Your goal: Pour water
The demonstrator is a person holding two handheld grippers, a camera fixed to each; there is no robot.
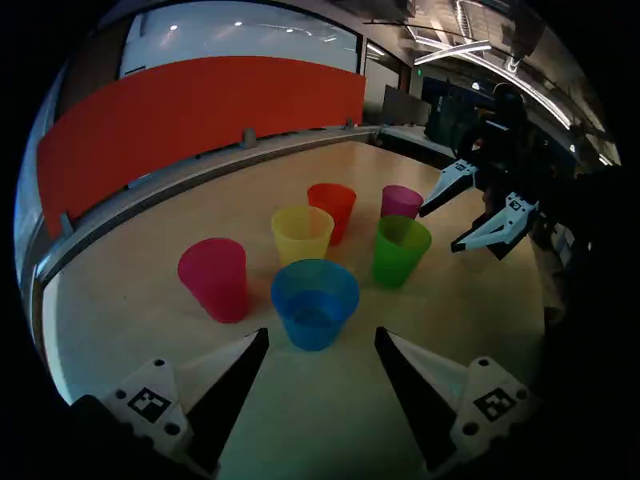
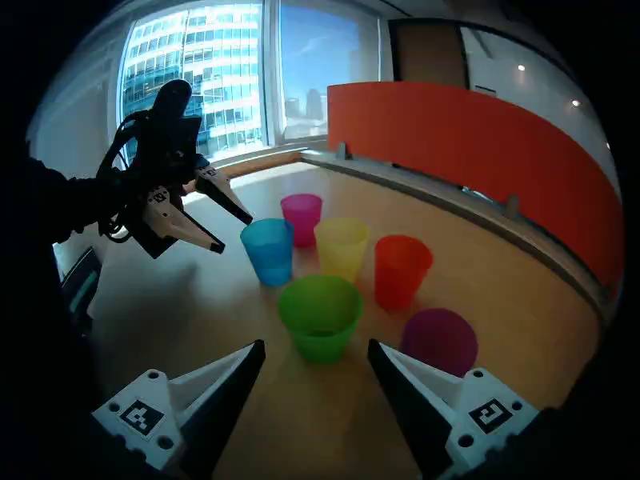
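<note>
Six plastic cups stand in a cluster on the wooden table (image 1: pixel 448 320). In the left gripper view the blue cup (image 1: pixel 314 302) is nearest, just beyond my open left gripper (image 1: pixel 320 336), with nothing between the fingers. Pink (image 1: pixel 214 278), yellow (image 1: pixel 302 234), orange-red (image 1: pixel 331 210), purple (image 1: pixel 400 202) and green (image 1: pixel 400 250) cups stand around it. The right gripper (image 1: pixel 438 232) hovers open to the right of the green cup. In the right gripper view the green cup (image 2: pixel 320 316) sits just ahead of my open right gripper (image 2: pixel 316 346). The left gripper (image 2: pixel 235 235) hangs open beside the blue cup (image 2: pixel 268 250).
A red-orange divider panel (image 1: pixel 200 120) runs along the table's far edge on a grey rail. Large windows (image 2: pixel 208 80) lie beyond the table's end. A person's dark sleeve (image 2: pixel 72 204) reaches in behind the left gripper. Bare tabletop surrounds the cups.
</note>
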